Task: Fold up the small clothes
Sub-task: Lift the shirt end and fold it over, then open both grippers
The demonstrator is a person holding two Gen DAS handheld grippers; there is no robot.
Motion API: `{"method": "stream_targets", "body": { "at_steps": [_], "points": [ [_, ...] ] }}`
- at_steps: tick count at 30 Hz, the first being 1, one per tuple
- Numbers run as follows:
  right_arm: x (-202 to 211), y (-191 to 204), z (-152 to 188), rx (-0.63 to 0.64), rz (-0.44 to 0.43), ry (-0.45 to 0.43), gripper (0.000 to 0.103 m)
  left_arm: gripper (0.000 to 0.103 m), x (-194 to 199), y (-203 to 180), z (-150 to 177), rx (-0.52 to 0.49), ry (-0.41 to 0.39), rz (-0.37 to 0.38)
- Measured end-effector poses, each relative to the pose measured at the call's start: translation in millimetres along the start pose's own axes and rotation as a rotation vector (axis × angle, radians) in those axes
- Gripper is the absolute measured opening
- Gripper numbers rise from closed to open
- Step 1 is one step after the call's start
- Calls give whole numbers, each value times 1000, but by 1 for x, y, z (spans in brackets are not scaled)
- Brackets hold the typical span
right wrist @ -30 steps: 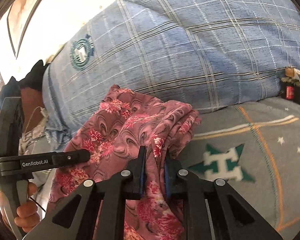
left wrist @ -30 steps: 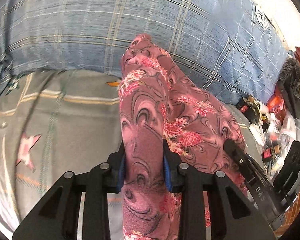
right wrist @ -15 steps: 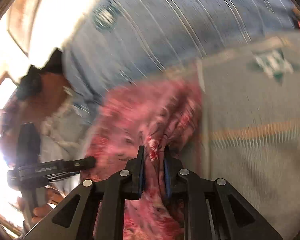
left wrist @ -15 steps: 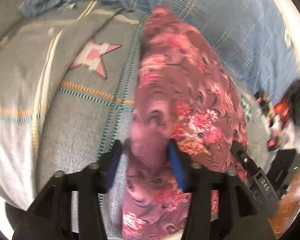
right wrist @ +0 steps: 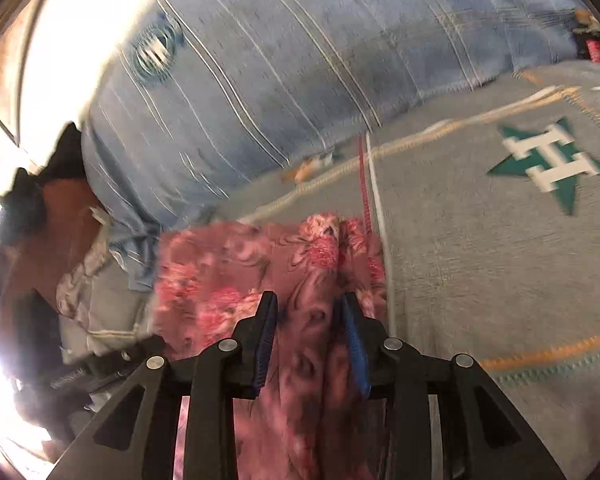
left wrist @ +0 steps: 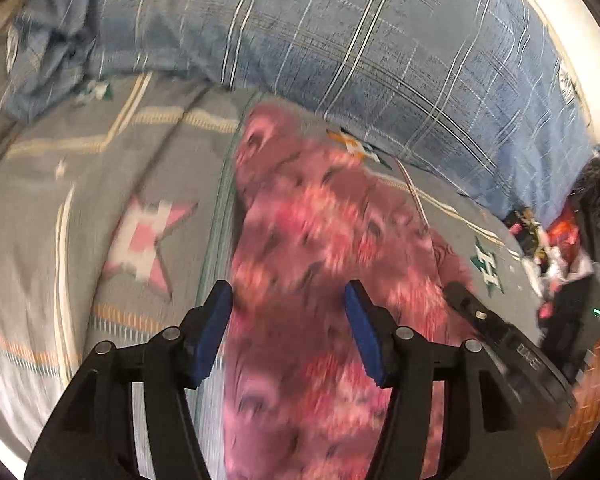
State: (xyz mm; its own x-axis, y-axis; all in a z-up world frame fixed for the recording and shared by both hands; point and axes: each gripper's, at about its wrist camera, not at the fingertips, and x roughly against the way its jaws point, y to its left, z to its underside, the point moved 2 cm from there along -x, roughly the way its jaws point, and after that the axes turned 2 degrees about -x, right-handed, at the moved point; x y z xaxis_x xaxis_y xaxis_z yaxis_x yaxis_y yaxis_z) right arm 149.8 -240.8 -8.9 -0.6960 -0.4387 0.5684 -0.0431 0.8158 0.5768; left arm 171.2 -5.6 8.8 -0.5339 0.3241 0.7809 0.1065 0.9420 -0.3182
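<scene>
A pink floral garment (left wrist: 324,264) lies on the grey bedspread (left wrist: 112,184), stretching away from both grippers. My left gripper (left wrist: 288,300) is open, its blue pads spread wide just above the near end of the cloth. My right gripper (right wrist: 308,312) is open too, pads apart with the garment (right wrist: 260,272) lying between and below them. The right gripper's black body (left wrist: 500,344) shows at the right of the left wrist view, beside the garment. Both views are motion-blurred.
A large blue plaid pillow (left wrist: 340,40) runs along the far side of the bed. Cluttered small items (left wrist: 560,240) sit at the right edge. The bedspread (right wrist: 500,260) carries a green star pattern (right wrist: 548,160); dark clothes (right wrist: 40,220) lie at the left.
Both grippers opened and let go of the garment, which dropped from a held-up bunch to lie flat on the bedspread. Both cameras swung during the release.
</scene>
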Motion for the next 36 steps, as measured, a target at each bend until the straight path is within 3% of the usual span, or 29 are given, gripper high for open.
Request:
{"method": "stream_targets", "body": {
  "at_steps": [2,4,6,8,10,14,16,18,19,21,23,24,30,34,36],
  "points": [
    [13,12,-6,74,-31,-98,5,58,-10,-2,-6,-26,-20,-55],
    [17,10,-10,65,-40,-146,4,63,-31,3,-8,-18,13,-80],
    [3,-5,-11,33,11,-110,4,78,-51,14,-8,41,56,-45],
    [-22,-30,-3,-10,91,-27,6,79,-54,21,-10,87,45,-11],
    [-18,-42,-3,-90,23,-46,5,79,-53,19,-12,66,50,-9],
    [10,-31,-3,-54,63,-90,15,78,-24,20,-3,35,29,14],
    [30,-16,5,11,-23,-141,15,78,-1,15,6,-1,-25,23],
    [39,-7,20,65,-54,-161,18,78,11,11,18,-28,-59,5],
    [35,-6,28,99,-41,-144,26,78,9,9,28,-48,-46,-17],
    [14,-13,46,150,29,-69,28,81,-10,7,41,-89,20,-64],
    [16,-14,53,177,21,-126,28,93,-21,11,49,-81,22,-93],
    [16,-14,52,184,33,-109,28,97,-19,13,49,-68,-2,-108],
    [28,-16,52,156,49,-119,29,96,-7,18,46,-37,54,-95],
    [61,-9,57,100,9,-149,32,95,25,8,69,-90,13,-59],
    [71,-4,64,127,19,-153,36,96,29,6,81,-130,2,-81]
  ]
}}
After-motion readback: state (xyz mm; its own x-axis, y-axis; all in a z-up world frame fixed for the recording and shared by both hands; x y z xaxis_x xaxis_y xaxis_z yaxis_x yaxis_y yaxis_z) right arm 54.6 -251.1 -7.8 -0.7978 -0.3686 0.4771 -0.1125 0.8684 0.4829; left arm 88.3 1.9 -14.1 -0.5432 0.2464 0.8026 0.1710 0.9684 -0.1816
